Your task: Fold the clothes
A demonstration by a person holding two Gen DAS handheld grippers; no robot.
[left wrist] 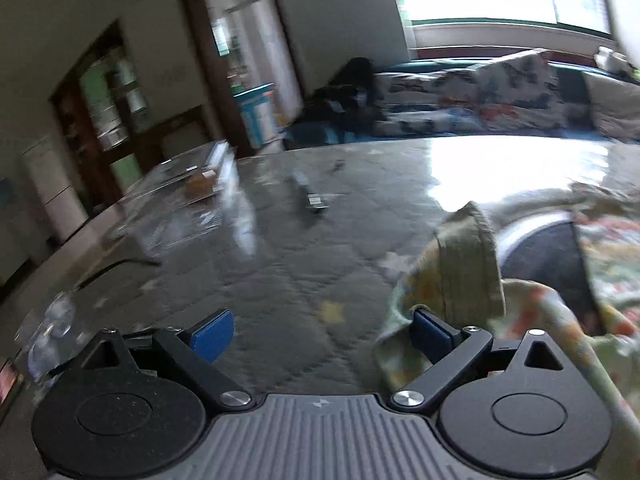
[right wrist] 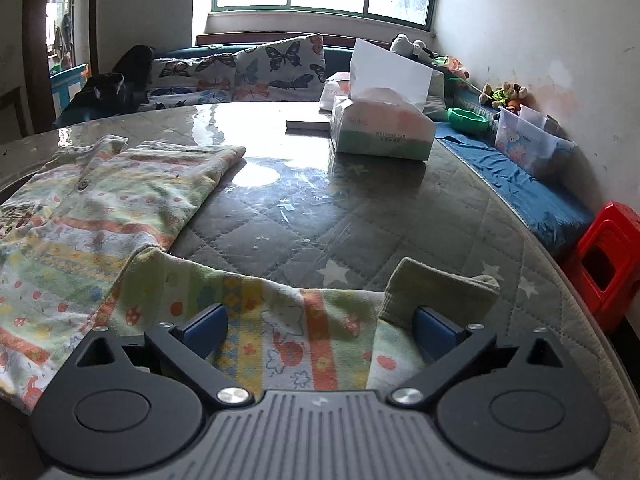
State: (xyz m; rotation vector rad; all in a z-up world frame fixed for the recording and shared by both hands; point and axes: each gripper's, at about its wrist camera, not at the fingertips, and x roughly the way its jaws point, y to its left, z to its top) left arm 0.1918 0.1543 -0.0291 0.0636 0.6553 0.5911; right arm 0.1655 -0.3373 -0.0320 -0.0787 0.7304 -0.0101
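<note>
Behind both wide tools [left wrist: 324, 334] [right wrist: 320, 330], tabletop tissue box [right wrist: 382, 128] holds tissues [right wrist: 386, 76].

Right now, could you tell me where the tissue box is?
In the right wrist view, the tissue box stands on the table's far right side, beyond the patterned shirt.

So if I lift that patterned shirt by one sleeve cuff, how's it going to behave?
The shirt will probably hang limp: it already lies in soft folds, with a sleeve doubled back. It looks like thin knit cloth, so likely light. The glossy table cover may let it slide rather than catch. The ribbed cuff seems thicker, so easier to pinch.
</note>
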